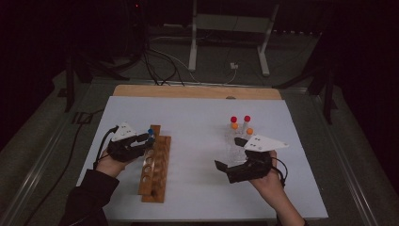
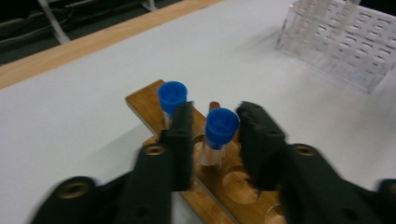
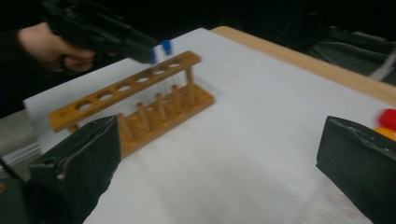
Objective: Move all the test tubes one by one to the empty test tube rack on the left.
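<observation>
Left tool spread, jaws either side of the nearer blue-capped tube standing in the wooden rack and seemingly not yet touching it; second blue tube just beyond the left jaw. Risk of that jaw knocking the far tube, or of an off-centre squeeze tilting the near one in its hole and dragging the rack across the worktop. Right tool wide open, holding nothing, well clear.
</observation>
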Demonstrator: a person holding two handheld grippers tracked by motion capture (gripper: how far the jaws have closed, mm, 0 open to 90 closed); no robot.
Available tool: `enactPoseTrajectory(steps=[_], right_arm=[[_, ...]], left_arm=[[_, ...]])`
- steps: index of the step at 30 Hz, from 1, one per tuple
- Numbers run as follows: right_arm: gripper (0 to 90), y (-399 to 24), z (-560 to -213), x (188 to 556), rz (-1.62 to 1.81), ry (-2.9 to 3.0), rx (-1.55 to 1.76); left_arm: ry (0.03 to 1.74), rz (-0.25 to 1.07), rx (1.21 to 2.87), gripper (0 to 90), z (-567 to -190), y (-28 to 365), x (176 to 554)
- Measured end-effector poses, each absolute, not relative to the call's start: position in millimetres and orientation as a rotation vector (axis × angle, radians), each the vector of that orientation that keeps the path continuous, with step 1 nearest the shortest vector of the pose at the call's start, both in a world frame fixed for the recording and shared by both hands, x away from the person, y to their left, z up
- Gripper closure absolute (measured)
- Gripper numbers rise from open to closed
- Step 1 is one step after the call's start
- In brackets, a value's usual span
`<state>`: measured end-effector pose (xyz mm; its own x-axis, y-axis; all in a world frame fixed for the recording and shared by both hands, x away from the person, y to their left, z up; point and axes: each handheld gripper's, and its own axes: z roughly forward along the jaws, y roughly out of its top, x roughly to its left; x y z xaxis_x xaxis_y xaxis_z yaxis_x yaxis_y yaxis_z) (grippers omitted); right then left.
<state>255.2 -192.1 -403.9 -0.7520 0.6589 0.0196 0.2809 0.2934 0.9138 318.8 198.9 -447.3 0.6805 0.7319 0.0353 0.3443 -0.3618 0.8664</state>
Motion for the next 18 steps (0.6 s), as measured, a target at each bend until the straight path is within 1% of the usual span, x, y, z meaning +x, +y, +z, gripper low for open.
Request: enactPoseTrajectory(steps=[1,5,7,9,10,11,12,15,17,18], right_arm=[[0.0,-196,-402,256,1.438,2.193,0.854],[0.0,-215,-396,263,1.403,2.152,0.894],[0.0,-227,-393,267,1.409,2.123,0.917],[0.0,-238,-391,271,1.392,2.085,0.955],[0.0,-244,-391,273,1.387,2.075,0.964],[0.0,-250,-392,275,1.376,2.065,0.977],[0.0,-255,-393,278,1.364,2.056,0.999],[0.0,-267,-400,286,1.335,2.041,1.064],[4.9,-272,-407,293,1.309,2.045,1.099],[5.5,-274,-411,296,1.296,2.036,1.122]], left_arm=[[0.831,0.524,1.956,59.1,-445,200,318],[0.784,0.513,1.902,41.8,-438,204,312],[0.786,0.521,1.881,29.5,-434,205,310],[0.791,0.527,1.864,19.0,-431,205,309],[0.784,0.519,1.854,16.0,-429,205,308],[0.781,0.517,1.849,15.3,-428,205,307],[0.778,0.509,1.847,11.1,-426,204,307],[0.759,0.480,1.841,3.1,-423,203,305],[0.749,0.463,1.840,1.7,-422,203,304],[0.745,0.465,1.846,1.7,-421,203,303]])
